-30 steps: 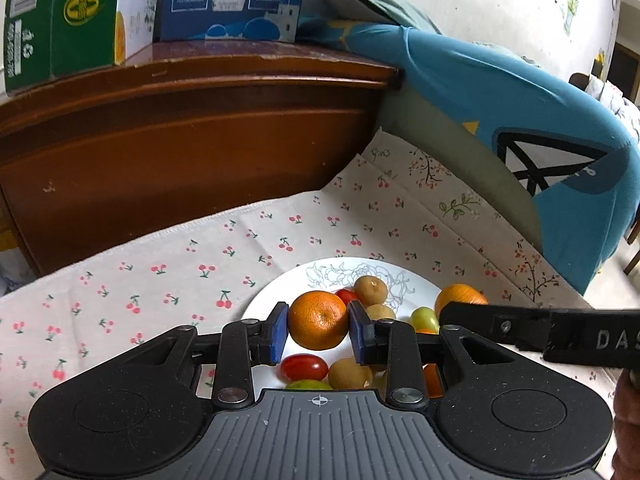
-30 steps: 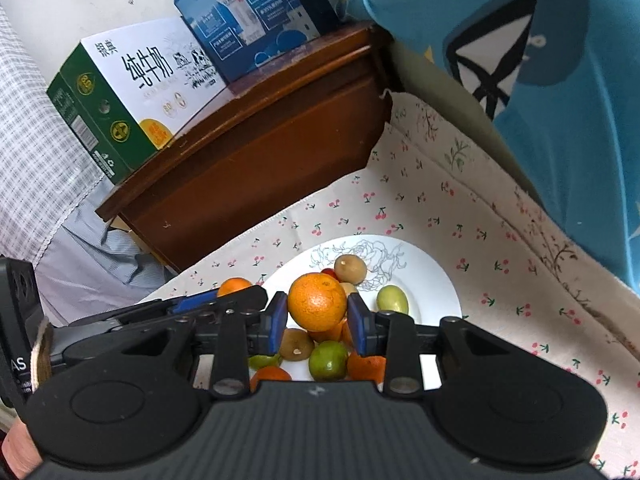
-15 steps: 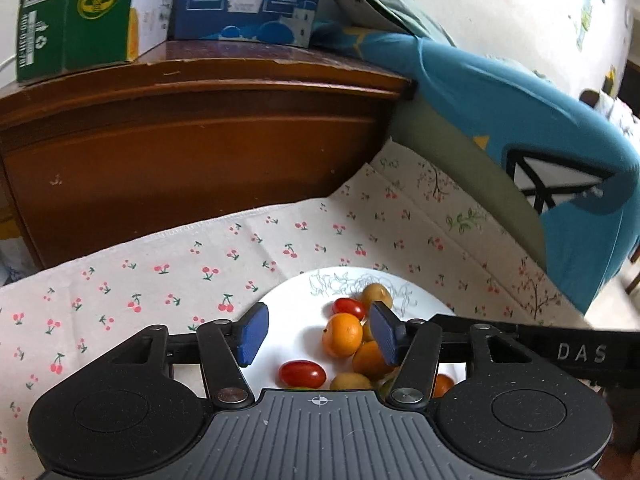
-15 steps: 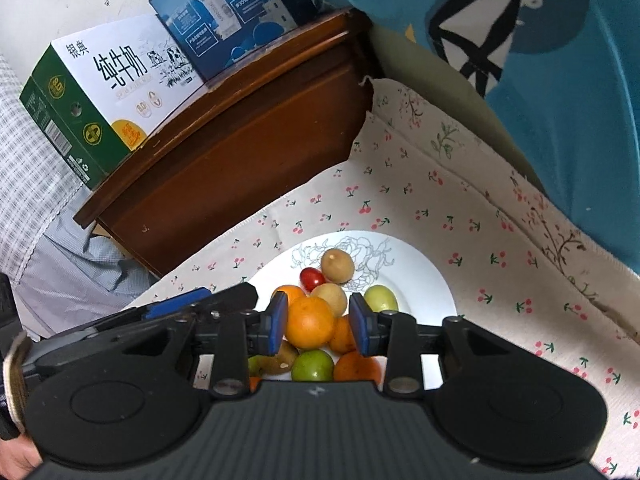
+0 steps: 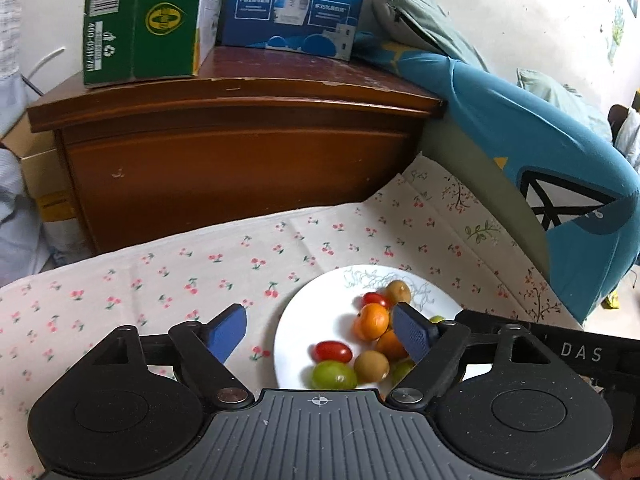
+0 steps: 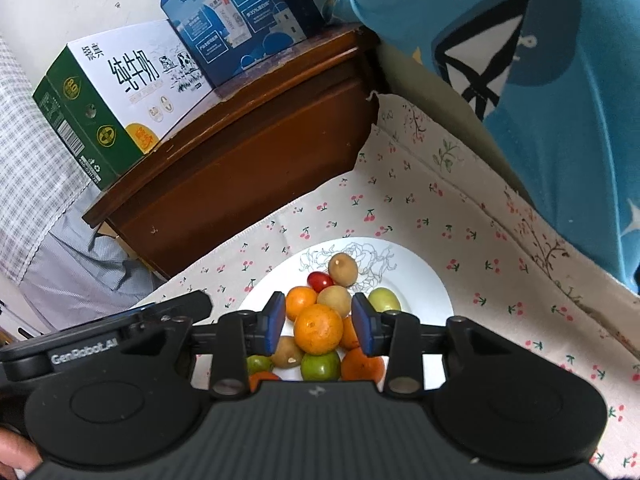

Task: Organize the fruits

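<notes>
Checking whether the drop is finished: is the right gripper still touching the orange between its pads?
Apart. In the right wrist view the right gripper, jaws just opening, shows a gap on each side of the orange, which rests on the fruit pile.

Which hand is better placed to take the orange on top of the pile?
Right. Its tongs, jaws just opening, straddle the top orange without pressing it. The left tongs, also just opening, gape wide, gripping nothing, over the near side of the plate.
</notes>
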### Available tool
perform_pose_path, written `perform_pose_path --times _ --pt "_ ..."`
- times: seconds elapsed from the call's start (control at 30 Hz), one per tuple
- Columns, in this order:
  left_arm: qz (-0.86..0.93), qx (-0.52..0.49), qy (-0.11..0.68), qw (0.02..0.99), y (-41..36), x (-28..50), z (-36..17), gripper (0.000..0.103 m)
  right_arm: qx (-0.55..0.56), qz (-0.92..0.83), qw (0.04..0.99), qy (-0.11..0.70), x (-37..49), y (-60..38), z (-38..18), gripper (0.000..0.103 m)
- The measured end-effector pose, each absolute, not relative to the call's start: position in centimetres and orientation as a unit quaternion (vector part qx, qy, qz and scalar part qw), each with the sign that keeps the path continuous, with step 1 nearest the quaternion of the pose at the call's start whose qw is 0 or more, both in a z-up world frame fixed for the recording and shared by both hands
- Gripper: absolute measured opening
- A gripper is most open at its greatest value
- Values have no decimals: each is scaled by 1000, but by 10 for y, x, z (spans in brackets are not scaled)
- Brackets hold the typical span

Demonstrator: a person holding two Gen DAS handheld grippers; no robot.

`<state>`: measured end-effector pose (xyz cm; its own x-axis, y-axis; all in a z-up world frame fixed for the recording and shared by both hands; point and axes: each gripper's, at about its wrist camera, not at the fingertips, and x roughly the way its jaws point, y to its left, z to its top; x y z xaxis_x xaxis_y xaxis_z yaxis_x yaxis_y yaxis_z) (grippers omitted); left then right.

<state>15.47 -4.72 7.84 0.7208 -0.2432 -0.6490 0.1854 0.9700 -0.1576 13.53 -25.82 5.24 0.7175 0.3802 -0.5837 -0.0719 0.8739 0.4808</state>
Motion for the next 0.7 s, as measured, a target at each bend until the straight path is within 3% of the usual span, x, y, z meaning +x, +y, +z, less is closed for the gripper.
perform_pose_path --times 0.7 --pt "-78 -10 402 912 -49 93 87 92 179 106 907 367 84 -243 85 80"
